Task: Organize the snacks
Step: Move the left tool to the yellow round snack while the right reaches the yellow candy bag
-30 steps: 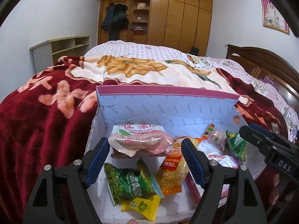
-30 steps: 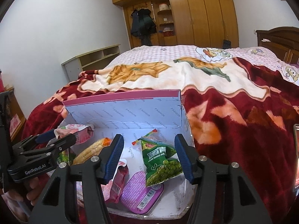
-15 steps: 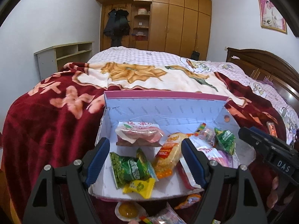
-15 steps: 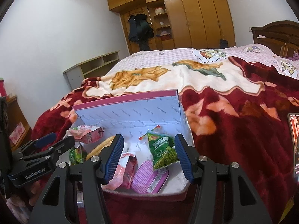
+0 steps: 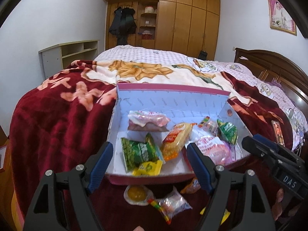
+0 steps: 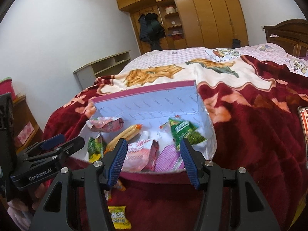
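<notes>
Left tool (image 5: 148, 162) with blue pads spread wide, nothing between them, hanging over the near rim of a shallow white-lined cardboard box with a pink outer edge (image 5: 173, 88). Right tool (image 6: 153, 156) likewise parted and empty, poised above the box's near right part. Seen from the left wrist as a black clamp (image 5: 273, 154) at the right edge; left tool seen from the right wrist as a black body marked GenRobot.AI (image 6: 48, 154) at the left, apart from the box wall.

Box resting on a dark red plush blanket with peach flowers (image 5: 57, 119) on the bed, far flap standing upright, side walls low, near edge close to both tools. Inside: a pink-and-white sealed pouch (image 5: 148, 118) against the back wall, a green pea packet (image 5: 138, 152) near the front left, a small yellow sachet (image 5: 148, 168) touching the front rim, an orange-yellow cracker bag (image 5: 177, 140) in the middle, a second green pea packet (image 6: 185, 132) leaning at the right wall, a pink flat packet (image 6: 167, 158) at the front right.

Outside the box, just beside the near edge on the blanket: a round yellow jelly cup (image 5: 137, 192), a clear wrapped candy bag (image 5: 171, 205), a yellow printed sachet (image 6: 118, 216). Wide bare blanket to the right of the box; a phone (image 5: 278, 132) lying well apart near the bed's right edge.
</notes>
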Motion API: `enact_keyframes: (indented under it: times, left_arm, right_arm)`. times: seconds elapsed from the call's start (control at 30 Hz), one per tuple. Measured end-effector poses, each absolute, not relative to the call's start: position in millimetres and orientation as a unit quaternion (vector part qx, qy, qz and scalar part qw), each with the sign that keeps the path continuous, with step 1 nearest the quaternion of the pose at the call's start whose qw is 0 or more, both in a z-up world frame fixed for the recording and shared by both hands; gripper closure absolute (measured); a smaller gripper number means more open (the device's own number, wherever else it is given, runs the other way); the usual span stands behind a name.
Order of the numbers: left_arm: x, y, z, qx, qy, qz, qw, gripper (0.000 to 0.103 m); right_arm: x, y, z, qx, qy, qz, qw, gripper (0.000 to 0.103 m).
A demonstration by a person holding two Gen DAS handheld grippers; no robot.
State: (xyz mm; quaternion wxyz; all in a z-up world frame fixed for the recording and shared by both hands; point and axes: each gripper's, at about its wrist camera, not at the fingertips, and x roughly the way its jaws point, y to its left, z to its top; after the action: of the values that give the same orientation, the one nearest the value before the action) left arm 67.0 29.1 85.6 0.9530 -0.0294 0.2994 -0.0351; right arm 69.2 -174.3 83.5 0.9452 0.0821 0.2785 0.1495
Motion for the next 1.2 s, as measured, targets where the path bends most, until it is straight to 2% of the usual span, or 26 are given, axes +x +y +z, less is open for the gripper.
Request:
enact_keyframes:
  times: [0.93,1.07,1.2]
  left_arm:
    - [23.4,52.5,58.5,-0.035,0.346,-0.032,0.937,0.021]
    - [22.7,54.3,51.0,-0.026,0.354,-0.027,0.935,0.021]
    - [25.0,55.1,43.4,-0.022,0.364,-0.022,0.931,0.021]
  right_arm:
    - [22.7,-136.8,43.4,0.033,0.367,0.228,0.901,0.045]
    - [18.0,-127.9,40.0,0.010,0.368,0.234,0.900,0.055]
    - [18.6,-123.7,33.0,0.000,0.379,0.233,0.895,0.060]
